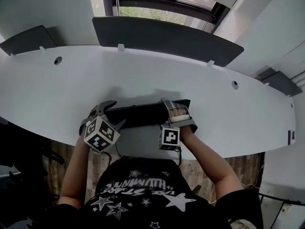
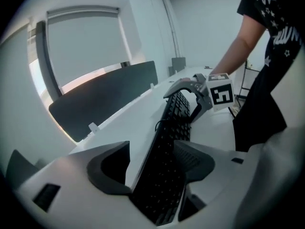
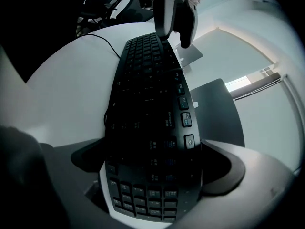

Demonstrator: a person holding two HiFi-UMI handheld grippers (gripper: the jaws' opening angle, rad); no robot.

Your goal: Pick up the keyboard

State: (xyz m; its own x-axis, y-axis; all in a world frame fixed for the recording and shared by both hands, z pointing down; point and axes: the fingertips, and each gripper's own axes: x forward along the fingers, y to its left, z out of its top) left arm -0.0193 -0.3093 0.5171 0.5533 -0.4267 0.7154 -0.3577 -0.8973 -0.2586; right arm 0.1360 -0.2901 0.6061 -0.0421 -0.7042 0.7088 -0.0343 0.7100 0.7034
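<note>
A black keyboard lies across the front of the white desk, tilted up on its long edge. My left gripper is at its left end. In the left gripper view the keyboard runs between that gripper's spread jaws, with a gap on the left side; it is open. My right gripper is at the right end. In the right gripper view its jaws press both long edges of the keyboard, over the number pad.
A dark partition panel stands along the desk's far edge, with a window behind it. The keyboard's thin cable trails over the desk. The desk's front edge runs just behind both grippers, against the person's body.
</note>
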